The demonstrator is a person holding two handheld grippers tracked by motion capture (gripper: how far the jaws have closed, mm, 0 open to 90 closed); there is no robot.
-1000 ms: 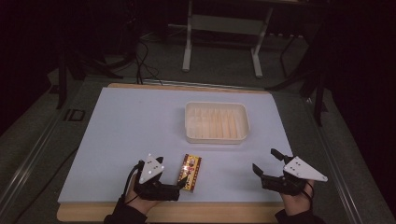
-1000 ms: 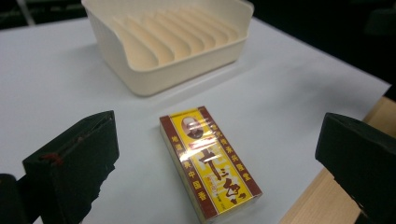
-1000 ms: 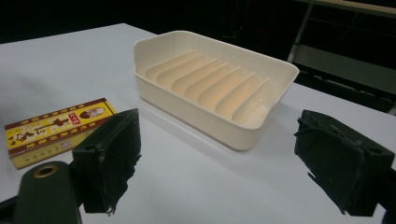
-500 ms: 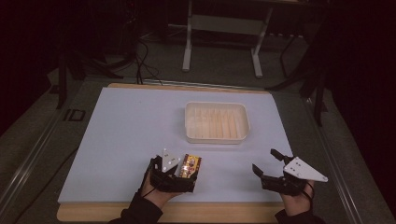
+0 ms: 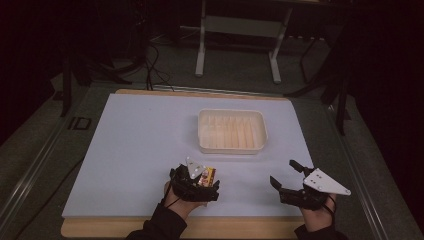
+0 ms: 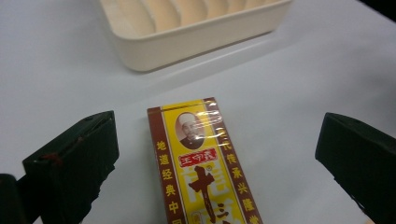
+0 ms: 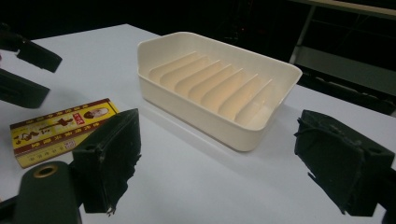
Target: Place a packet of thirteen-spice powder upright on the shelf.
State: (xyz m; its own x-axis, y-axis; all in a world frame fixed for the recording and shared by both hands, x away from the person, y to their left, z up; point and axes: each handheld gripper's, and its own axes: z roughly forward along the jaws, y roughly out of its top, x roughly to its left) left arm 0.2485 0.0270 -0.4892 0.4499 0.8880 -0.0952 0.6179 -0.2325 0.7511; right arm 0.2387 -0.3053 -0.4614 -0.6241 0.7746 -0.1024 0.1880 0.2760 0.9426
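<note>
Near the cream tray (image 5: 231, 131), the left gripper (image 6: 219, 154) straddles the yellow box (image 6: 201, 158), jaws spread, untouching; the right gripper (image 5: 290, 177) gapes beside it.

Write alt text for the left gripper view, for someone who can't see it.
A yellow and dark red box with Chinese lettering and a small portrait lies flat on the white table, between the left gripper's two open black jaws, which do not touch it. Beyond it stands a cream ribbed tray.
</note>
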